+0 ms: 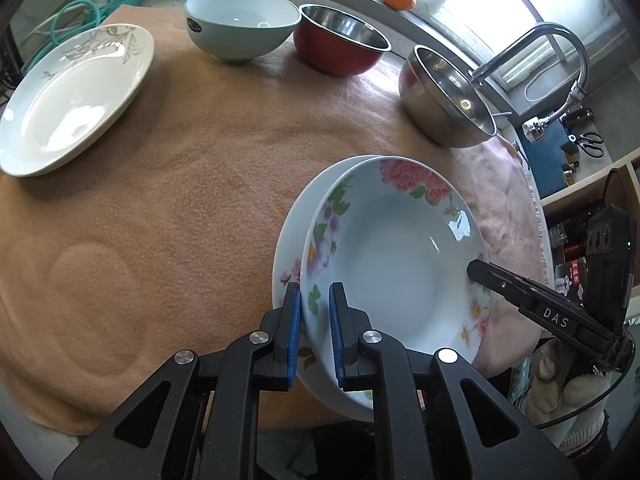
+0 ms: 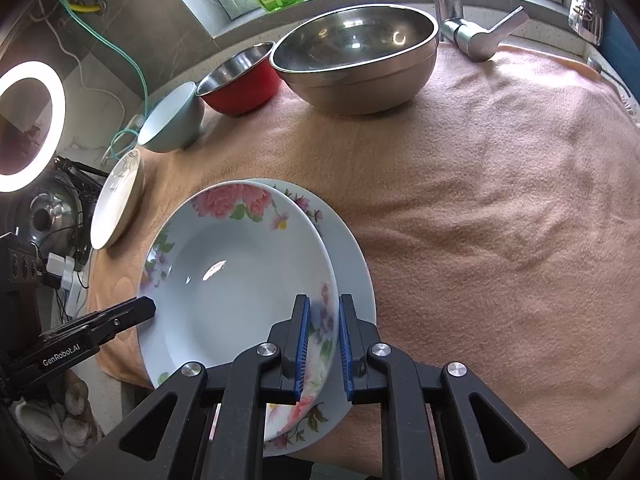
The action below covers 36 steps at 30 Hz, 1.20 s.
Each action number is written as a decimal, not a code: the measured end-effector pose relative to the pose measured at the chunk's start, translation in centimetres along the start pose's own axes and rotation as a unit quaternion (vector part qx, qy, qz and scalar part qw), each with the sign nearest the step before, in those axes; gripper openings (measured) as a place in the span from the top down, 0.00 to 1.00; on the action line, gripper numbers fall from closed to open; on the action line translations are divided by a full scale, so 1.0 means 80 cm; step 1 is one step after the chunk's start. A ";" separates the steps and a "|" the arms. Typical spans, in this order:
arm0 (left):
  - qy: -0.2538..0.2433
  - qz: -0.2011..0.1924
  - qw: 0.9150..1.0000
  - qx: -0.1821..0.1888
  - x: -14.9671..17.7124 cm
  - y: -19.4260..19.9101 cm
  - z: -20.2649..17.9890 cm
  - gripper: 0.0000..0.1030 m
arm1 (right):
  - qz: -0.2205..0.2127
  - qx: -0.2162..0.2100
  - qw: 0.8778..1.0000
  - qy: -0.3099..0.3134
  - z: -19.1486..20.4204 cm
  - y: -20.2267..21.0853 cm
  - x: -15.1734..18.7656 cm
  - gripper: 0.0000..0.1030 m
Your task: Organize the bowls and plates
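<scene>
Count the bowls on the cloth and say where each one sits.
3, in a row along the far edge: the pale blue bowl on the left, the red bowl in the middle, the large steel bowl on the right by the faucet. None seems hidden.

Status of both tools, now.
Left tool: shut on the rim of the top plate.
Right tool: jaws straddle that plate's opposite rim, seemingly gripping it; the contact is not clear.

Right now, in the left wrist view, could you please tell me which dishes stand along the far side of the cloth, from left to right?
White leaf-patterned plate → pale blue bowl → red bowl → steel bowl.
</scene>
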<state>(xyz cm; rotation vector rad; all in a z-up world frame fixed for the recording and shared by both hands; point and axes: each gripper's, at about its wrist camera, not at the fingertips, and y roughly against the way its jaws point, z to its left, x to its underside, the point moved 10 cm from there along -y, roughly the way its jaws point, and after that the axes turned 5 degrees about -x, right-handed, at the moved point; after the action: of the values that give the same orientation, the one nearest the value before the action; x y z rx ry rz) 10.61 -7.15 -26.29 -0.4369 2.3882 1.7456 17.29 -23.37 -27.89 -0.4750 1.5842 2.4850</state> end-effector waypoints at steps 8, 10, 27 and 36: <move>0.000 -0.001 1.000 0.002 0.001 0.000 0.000 0.89 | -0.001 0.022 1.000 0.016 -0.001 0.000 -0.002 0.86; -0.002 -0.002 1.000 0.001 0.001 0.000 0.000 0.89 | -0.001 0.023 1.000 0.017 -0.002 0.000 -0.003 0.86; -0.001 -0.021 1.000 -0.002 -0.009 0.016 0.008 0.86 | -0.008 0.024 1.000 0.011 -0.003 0.005 -0.005 0.85; 0.026 -0.034 0.999 0.005 -0.013 0.034 0.035 0.86 | -0.025 0.025 0.999 0.012 0.004 0.014 -0.014 0.79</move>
<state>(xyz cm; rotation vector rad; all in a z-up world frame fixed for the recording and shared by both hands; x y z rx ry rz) 10.57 -3.56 -24.44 -0.5611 2.3855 1.7142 17.94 -23.55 -26.44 -0.5330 1.6188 2.4054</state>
